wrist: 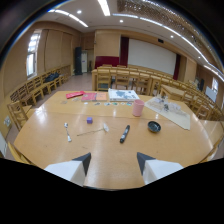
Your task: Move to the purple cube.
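The purple cube [89,120] sits on the wooden table [50,145], well beyond my fingertips and off to the left of the line between them. It stands alone, touching nothing.

Near it I note a spoon [67,132] just to its left and nearer me, and a small white hammer-shaped tool [94,131] lying just this side of the cube, its head pointing right. Further right lies a black marker [124,134], angled, and beyond that a dark round dish [154,126]. A pink cup [138,107] stands upright behind the marker, farther back on the table.

Along the far edge I see a red booklet [74,94], an orange one [101,96] and a printed sheet [123,94]. A pale cloth or paper [172,111] with clutter on it lies at the right side.

My gripper [114,161] is spread wide, nothing between the two fingers; both hover over bare tabletop at the near edge.

Rows of wooden chairs [120,77] fill the room behind.
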Available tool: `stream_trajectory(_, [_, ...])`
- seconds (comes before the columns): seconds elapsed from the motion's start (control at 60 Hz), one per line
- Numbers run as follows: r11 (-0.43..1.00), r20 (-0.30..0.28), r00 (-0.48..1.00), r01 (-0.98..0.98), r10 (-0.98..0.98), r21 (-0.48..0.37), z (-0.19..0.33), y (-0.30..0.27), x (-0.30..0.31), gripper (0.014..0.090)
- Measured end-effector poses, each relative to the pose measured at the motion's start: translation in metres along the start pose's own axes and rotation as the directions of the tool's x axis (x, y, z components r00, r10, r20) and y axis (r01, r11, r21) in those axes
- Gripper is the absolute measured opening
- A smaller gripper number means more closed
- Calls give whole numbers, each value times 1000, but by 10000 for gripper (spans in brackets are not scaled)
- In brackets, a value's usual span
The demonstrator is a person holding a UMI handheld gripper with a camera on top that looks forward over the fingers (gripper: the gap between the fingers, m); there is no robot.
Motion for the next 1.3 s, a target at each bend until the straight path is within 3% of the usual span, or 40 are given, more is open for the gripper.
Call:
stream_trajectory(0.233, [999, 6, 1000, -11, 11, -42, 1, 19, -36, 866])
stream_trajectory(0.483, [997, 79, 997, 23, -18, -70, 35, 16, -97, 867])
stream_trajectory(0.767, [997, 87, 996, 27, -21, -65, 144, -22, -139, 866])
stream_trajectory(1.05, [993, 44, 998, -32, 38, -114, 282, -45, -147, 865])
stream_trajectory(1.3, [984, 34, 999, -35, 41, -172, 339, -36, -147, 863])
